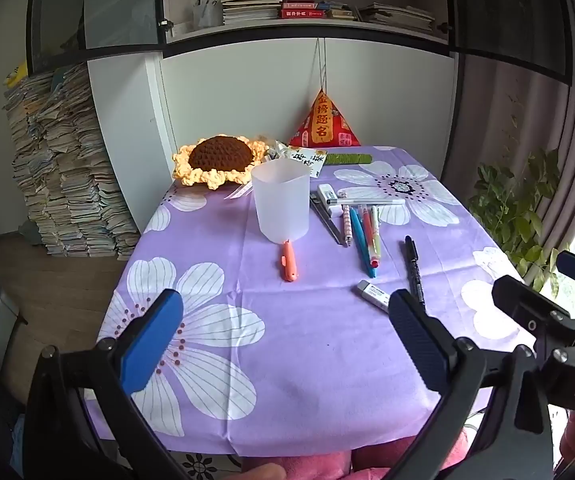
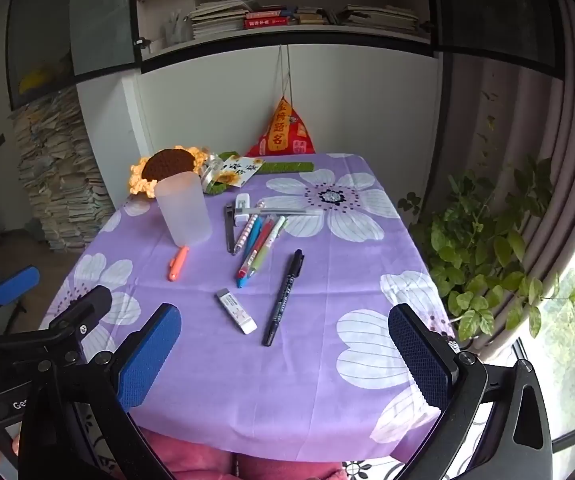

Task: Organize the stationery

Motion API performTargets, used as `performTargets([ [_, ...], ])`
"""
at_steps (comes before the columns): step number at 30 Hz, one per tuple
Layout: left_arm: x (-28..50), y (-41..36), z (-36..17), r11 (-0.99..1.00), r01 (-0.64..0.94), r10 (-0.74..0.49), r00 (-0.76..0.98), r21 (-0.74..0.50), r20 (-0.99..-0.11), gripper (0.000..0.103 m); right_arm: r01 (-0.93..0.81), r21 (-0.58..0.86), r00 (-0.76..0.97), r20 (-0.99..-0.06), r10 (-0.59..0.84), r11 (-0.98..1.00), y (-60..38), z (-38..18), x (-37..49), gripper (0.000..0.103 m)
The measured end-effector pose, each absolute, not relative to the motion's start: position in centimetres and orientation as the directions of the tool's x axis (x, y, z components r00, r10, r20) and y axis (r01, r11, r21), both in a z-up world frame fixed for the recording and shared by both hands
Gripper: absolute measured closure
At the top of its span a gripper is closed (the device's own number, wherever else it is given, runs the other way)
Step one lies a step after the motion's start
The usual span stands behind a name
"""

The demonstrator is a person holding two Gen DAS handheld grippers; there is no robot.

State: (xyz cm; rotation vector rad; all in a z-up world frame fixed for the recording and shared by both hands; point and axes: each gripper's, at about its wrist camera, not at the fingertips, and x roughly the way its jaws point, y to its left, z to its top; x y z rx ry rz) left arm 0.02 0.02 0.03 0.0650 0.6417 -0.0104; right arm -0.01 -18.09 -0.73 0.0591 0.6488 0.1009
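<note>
Pens [image 1: 361, 236] lie right of cup [image 1: 281, 202].

Purple floral table [image 1: 287, 360] carries cup [image 1: 281, 204], pens [image 1: 361, 236], eraser [image 1: 373, 290].

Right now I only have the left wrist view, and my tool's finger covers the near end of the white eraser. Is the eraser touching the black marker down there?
Observer: No. In the right wrist view the white eraser shows whole, with a strip of bare cloth between it and the black marker.
Operator: I lose the marker's near end too. Where does it stop?
Observer: It stops on the purple tablecloth, well short of the table's near edge, with nothing lying over it.
Operator: Is the right tool free?
Observer: Yes. The right tool is open and holds nothing.
</note>
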Motion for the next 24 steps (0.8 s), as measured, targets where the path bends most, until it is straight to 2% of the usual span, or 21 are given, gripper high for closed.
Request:
performTargets([
  [3,-0.4,-0.3,0.1,0.996,0.030,0.024,0.823,0.086,-0.568,0.001,-0.074,0.076,0.792,-0.601,0.105,0.994,-18.1,-0.7,-0.2,0.000],
  [15,0.7,0.4,-0.2,0.998,0.031,0.003,0.813,0.049,-0.582,0.001,-0.041,0.062,0.812,-0.579,0.070,0.997,-17.8,-0.8,0.7,0.000],
  [21,0.8,0.4,-0.2,0.995,0.010,0.048,0.811,0.095,-0.584,0.001,-0.016,0.091,0.811,-0.582,0.066,0.996,-18.0,-0.7,0.6,0.000],
  [24,0.1,0.2,0.3,0.995,0.005,0.052,0.829,0.100,-0.556,0.001,0.002,0.089,0.826,-0.561,0.048,0.996,-18.0,-0.3,0.0,0.000],
])
